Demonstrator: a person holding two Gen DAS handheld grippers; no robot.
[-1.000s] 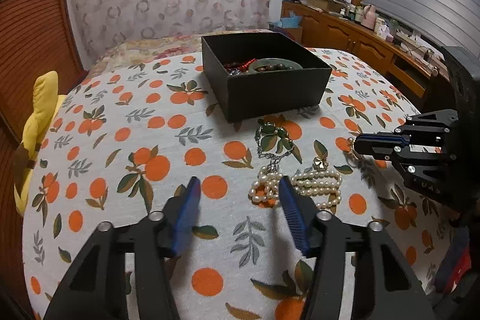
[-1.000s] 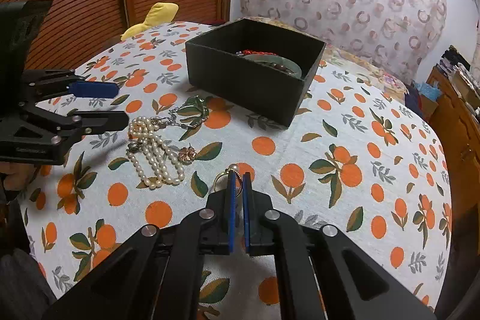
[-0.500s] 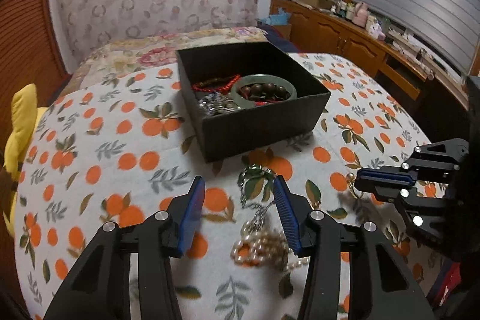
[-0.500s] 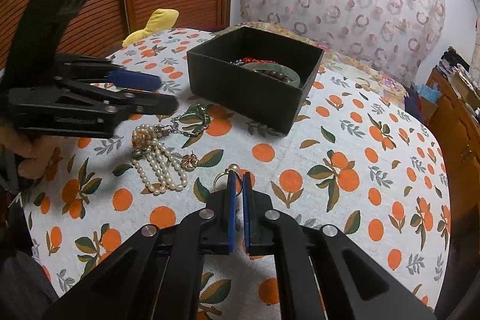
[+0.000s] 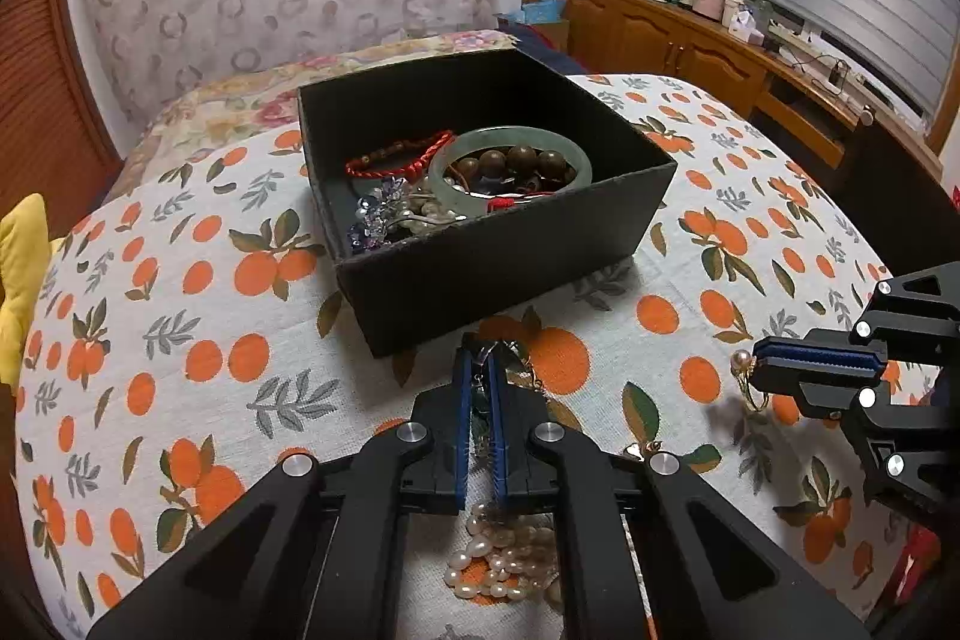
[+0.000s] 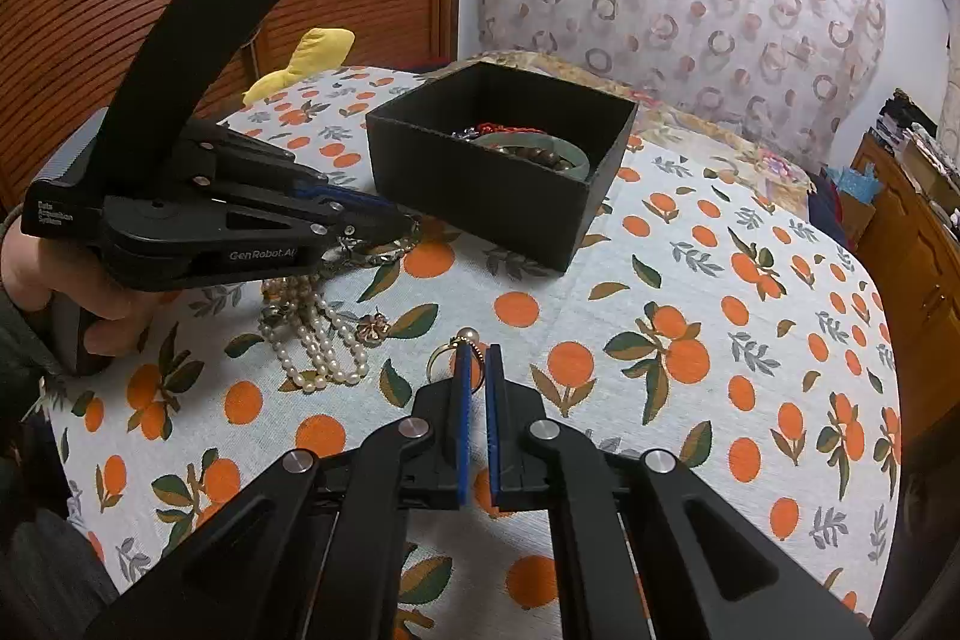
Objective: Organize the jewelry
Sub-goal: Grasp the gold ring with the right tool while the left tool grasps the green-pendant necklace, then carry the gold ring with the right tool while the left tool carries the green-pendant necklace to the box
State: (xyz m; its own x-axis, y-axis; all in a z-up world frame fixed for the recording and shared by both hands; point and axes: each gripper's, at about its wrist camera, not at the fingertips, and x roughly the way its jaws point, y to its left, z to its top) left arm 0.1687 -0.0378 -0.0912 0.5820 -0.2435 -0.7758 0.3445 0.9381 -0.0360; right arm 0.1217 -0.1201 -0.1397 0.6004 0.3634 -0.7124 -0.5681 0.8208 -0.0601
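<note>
The left gripper (image 5: 478,370) is pinching a green-beaded metal chain necklace (image 6: 384,244) beside the matte black cardboard box (image 5: 504,268); the right gripper (image 6: 478,361) is clenching a thin gold pearl-topped ring (image 6: 457,349).

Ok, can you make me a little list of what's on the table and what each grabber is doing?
Container: open black square box on the orange-print tablecloth
In box: pale green jade bangle, brown wooden beads, red cord bracelet, purple crystal piece
Left gripper: fingers shut on green-and-silver chain necklace
Right gripper: fingers shut on gold ring with a pearl
Loose on cloth: white pearl strands
</note>
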